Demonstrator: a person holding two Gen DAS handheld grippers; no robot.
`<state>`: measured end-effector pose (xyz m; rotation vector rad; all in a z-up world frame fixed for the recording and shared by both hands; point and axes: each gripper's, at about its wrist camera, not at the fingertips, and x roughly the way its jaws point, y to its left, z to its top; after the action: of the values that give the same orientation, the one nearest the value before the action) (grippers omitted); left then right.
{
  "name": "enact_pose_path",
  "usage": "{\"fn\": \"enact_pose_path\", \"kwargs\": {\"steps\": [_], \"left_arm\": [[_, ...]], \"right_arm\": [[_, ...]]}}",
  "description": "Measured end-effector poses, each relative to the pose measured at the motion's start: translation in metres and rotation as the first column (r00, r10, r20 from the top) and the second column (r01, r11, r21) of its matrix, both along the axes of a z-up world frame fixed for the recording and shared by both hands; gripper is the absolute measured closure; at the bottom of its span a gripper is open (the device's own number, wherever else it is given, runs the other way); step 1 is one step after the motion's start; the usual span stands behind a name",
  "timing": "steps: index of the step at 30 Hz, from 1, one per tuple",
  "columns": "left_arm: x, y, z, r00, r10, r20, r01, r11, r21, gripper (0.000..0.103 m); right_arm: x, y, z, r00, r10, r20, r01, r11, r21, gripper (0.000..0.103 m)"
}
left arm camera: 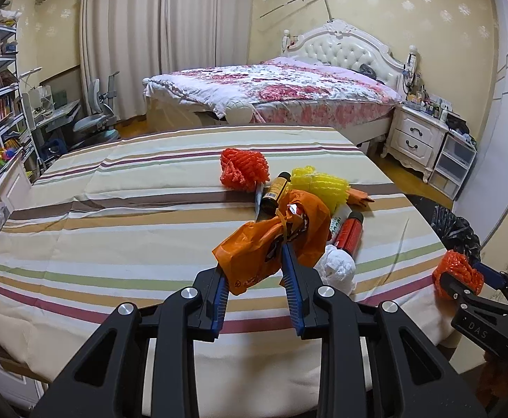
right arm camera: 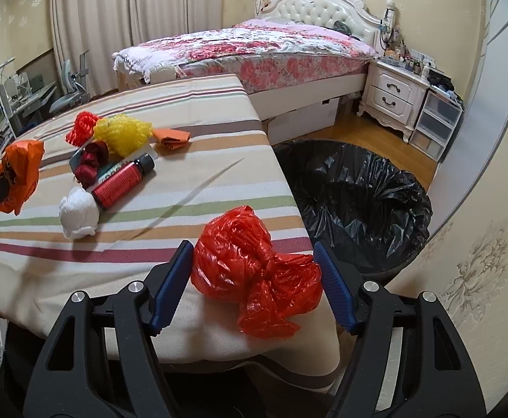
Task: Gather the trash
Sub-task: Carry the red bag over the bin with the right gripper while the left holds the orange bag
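The left hand-held gripper [left arm camera: 254, 278] pinches an orange plastic bag [left arm camera: 271, 240] above the striped desk [left arm camera: 114, 237], while the right hand-held gripper [right arm camera: 254, 278] stands wide around a knotted red bag [right arm camera: 254, 268] lying at the desk's edge, beside the black-lined bin [right arm camera: 358, 202].

Two fisheye views, each looking forward and downward along its own gripper's fingers over a striped table [left arm camera: 114, 209] toward a bed [left arm camera: 288, 83]. The left view sits close above the table's near edge. The right view sits further right, taking in a bin [right arm camera: 358, 188]. Both share the table's clutter.
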<state>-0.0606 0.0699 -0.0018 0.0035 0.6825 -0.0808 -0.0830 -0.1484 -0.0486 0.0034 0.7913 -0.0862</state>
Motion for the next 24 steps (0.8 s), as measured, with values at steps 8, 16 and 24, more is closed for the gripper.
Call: {"fn": "enact_pose_path", "kwargs": {"steps": [8,16,24], "left_arm": [[0.003,-0.017,0.001,0.999,-0.044,0.008,0.044,0.999,-0.003,0.073],[0.010,-0.040,0.007,0.995,-0.095,0.032,0.095,0.995,-0.002,0.073],[0.029,-0.091,0.012,0.978,-0.195,0.066,0.196,0.981,-0.008,0.073]], "right_arm": [[0.001,-0.003,0.002,1.000,0.006,0.011,-0.006,1.000,-0.001,0.051],[0.004,-0.020,0.022,0.996,-0.049,0.077,0.049,0.999,0.006,0.052],[0.027,-0.062,0.035,0.976,-0.170,0.137,0.170,0.985,0.018,0.051]]}}
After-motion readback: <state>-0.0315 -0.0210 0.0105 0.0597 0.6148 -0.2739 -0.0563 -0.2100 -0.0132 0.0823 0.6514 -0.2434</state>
